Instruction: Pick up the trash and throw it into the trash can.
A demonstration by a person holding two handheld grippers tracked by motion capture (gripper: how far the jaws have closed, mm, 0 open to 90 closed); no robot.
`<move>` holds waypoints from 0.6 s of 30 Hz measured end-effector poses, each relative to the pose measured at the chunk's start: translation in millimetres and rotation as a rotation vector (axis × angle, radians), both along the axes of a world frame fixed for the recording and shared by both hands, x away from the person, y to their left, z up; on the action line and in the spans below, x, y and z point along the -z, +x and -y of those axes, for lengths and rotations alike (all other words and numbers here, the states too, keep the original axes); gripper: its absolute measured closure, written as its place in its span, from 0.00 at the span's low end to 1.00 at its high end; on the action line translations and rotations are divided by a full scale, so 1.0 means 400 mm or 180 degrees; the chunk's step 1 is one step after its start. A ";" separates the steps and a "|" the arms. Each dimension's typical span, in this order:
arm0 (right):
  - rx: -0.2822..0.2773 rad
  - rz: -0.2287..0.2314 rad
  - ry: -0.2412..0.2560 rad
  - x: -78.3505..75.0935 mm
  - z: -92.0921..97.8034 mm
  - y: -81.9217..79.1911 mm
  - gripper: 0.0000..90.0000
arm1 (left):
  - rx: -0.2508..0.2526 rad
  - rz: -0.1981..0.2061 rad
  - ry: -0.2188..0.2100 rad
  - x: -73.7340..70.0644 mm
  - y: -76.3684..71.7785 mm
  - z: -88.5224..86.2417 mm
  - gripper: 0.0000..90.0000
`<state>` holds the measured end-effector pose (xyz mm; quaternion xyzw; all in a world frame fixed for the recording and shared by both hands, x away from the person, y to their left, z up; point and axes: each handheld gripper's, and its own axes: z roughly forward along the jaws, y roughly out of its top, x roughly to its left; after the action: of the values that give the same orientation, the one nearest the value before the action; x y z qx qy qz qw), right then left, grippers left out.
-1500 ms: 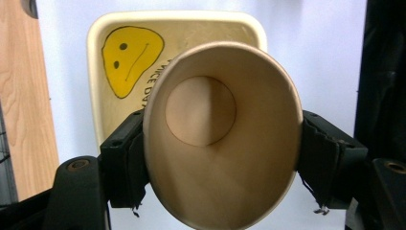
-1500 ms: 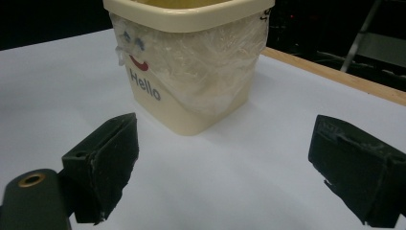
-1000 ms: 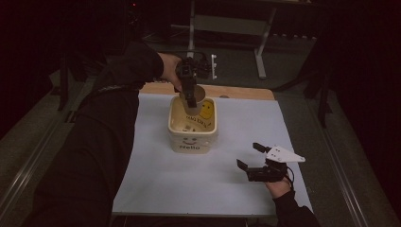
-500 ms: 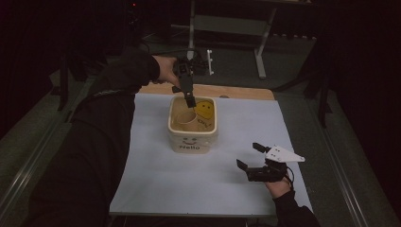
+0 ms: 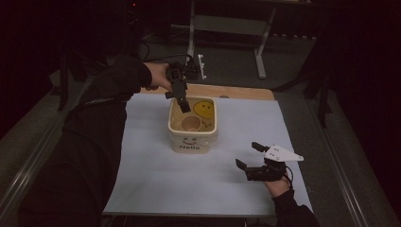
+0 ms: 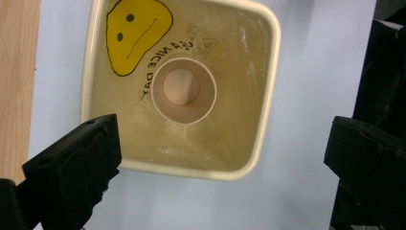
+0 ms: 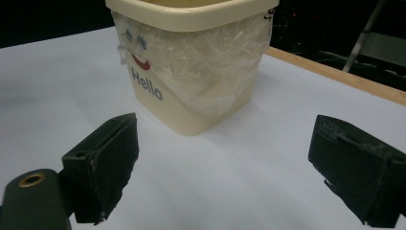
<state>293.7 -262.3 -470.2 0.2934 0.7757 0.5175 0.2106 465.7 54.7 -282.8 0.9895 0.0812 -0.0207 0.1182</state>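
**Both grippers open, cup at the bottom of the bucket**

Left gripper (image 5: 182, 100) held above the cream bucket (image 5: 193, 137), tilted down over its far-left rim, jaws spread wide and gripping nothing. Seen in the left gripper view, pointing straight down into the bucket (image 6: 249, 158), with the two black jaws well apart at the lower corners of the frame. Inside, a small paper cup (image 6: 184, 97) standing upright on the bucket floor, mouth up, near the middle. Beside the cup, a yellow smiley face (image 6: 136, 31) printed on the inner wall, with dark lettering curving under it. Clear plastic lining the inside.

Right gripper (image 5: 251, 161) low over the desk near its front right corner, jaws likewise parted and empty, a grey three-cornered plate (image 5: 283, 154) on top. Well apart from the bucket, aimed toward it. In the right gripper view, the bucket's outer wall (image 7: 191, 96) wrapped in crinkled film, marked with a small face and the word "Hello".

Bucket set on the white sheet (image 5: 151, 189) around the middle of the desk, slightly toward the far edge. Strip of bare wood (image 5: 246, 92) along that far edge.
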 end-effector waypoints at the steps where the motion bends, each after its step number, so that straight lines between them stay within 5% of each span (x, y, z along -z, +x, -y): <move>1: -0.0002 0.0001 -0.0002 0.000 -0.001 0.000 0.11 | -0.0007 0.0002 -0.0010 0.001 -0.003 -0.004 0.00; 18: -0.0020 0.0004 -0.0013 -0.001 -0.008 0.003 0.11 | -0.0069 -0.0001 -0.0322 0.028 -0.050 -0.085 0.00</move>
<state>294.9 -259.3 -470.0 0.2903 0.7776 0.5168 0.2100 445.6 88.8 -294.0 0.9813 0.0908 -0.0237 0.1683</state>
